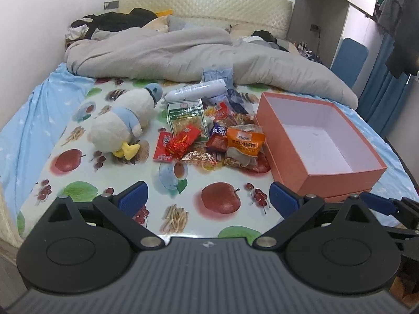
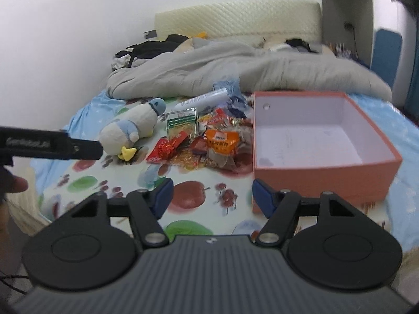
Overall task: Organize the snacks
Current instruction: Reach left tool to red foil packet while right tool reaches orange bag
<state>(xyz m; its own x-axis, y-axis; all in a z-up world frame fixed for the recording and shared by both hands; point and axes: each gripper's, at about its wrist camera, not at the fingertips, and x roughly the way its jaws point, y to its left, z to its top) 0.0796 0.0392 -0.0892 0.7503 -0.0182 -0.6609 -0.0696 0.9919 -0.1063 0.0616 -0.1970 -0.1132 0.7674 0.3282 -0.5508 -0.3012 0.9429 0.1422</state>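
The whole right wrist view is softly blurred, so the printed writing on the orange snack packet (image 2: 222,141) cannot be read. In the heap of mixed snack wrappers (image 1: 209,133), the lower packets are covered by those above, and their kinds cannot be told. At two o'clock from the heap, small bottles or jars on a far shelf (image 1: 305,48) are too tiny to identify. A dark shape on the pillow behind the rumpled grey quilt (image 1: 167,49) is partly hidden. At nine o'clock in the right wrist view, a fingertip (image 2: 17,183) is cut off by the edge.
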